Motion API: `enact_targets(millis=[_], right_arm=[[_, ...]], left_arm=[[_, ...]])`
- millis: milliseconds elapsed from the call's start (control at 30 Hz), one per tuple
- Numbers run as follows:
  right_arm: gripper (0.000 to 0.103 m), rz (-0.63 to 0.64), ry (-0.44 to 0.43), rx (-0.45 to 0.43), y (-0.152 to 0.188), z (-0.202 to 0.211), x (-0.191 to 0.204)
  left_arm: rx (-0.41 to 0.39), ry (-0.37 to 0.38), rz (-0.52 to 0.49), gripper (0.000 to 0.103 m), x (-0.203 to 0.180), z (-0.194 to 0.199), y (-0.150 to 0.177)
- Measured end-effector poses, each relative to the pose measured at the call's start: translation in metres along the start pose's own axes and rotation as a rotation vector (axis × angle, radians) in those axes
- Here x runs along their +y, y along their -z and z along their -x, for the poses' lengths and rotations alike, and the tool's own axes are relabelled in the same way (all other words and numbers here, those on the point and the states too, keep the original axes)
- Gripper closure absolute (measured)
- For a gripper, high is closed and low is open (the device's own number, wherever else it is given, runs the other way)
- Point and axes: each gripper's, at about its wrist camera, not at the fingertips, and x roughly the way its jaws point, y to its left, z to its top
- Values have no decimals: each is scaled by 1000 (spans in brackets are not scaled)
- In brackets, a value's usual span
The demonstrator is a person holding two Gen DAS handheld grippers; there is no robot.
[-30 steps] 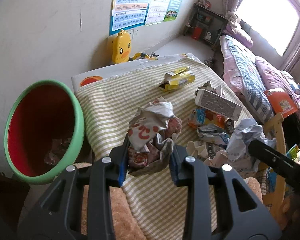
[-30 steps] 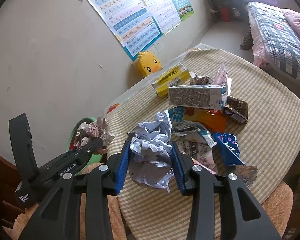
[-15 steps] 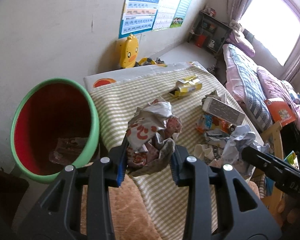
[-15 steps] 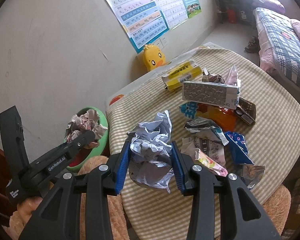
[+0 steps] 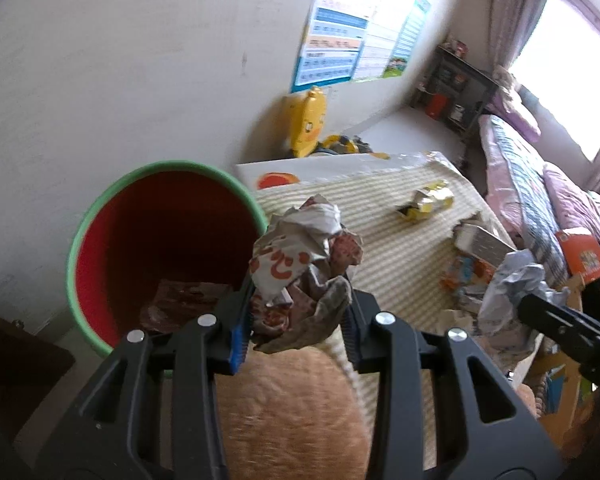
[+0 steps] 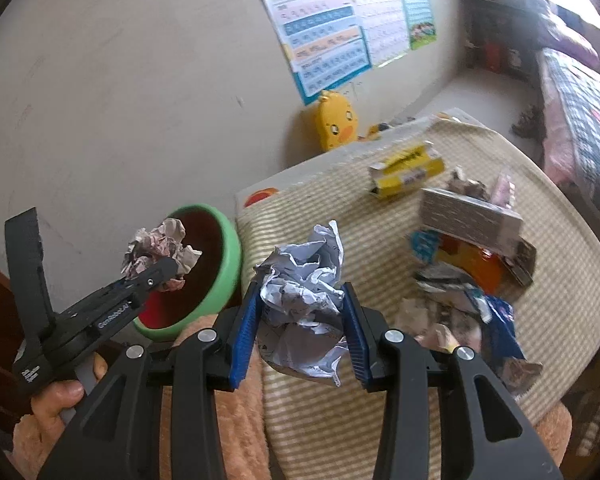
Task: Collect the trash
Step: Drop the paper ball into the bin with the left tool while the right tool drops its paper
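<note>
My left gripper (image 5: 296,320) is shut on a crumpled printed food wrapper (image 5: 300,256) and holds it at the right rim of the green bin with a red inside (image 5: 112,216). The bin holds some trash at its bottom (image 5: 180,304). In the right wrist view the left gripper (image 6: 156,272) with the wrapper (image 6: 160,248) hangs over the bin (image 6: 228,256). My right gripper (image 6: 302,320) is shut on a crumpled white paper ball (image 6: 304,292) above the table's near left edge. That paper also shows in the left wrist view (image 5: 508,284).
The striped table (image 6: 420,380) carries a yellow carton (image 6: 408,168), a grey-white box (image 6: 468,216), an orange packet (image 6: 476,260) and several wrappers (image 6: 460,308). A yellow duck toy (image 6: 334,124) stands by the wall. A bed (image 5: 540,184) lies at the right. A peach plush surface (image 5: 292,412) lies below.
Both grippers have moved left toward the bin with their loads. The left gripper's wrapper now reaches the bin's rim; the right gripper's paper has left the trash pile.
</note>
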Motion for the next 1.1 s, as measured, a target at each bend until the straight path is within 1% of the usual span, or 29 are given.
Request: enact_targets(millis=[267,400,533,733,833,900,967,1000,1033,1100], right_arm=[[65,76,-68,25,-14,-27,42],[65,105,-125,51,-21,-47,65],[65,131,-169,59,-32,-67,90],[64,131,-222,92,-49,-106,117],[59,100,-250,113,-56,-128,124],[52,83,-261,119,-59,-138,126],[47,71,-254,125,-63,-145,129],[47,66,-257,125,-64,-146,129],[47,64,-261,124,-64,-146,130],[46,69,-259,120,-63,-144,130]], left_arm=[[-14,-126,34,67,48,0,-3],[2,-184,82,67,77,-5,-1],[23,-246,100,67,102,-14,1],[47,-266,108,66,120,-26,3],[48,-269,114,58,125,-31,3],[53,-274,113,51,129,-34,2],[52,-279,115,44,132,-36,2],[50,-283,116,39,132,-36,2],[47,-288,117,37,133,-36,2],[43,-292,119,36,133,-36,2]])
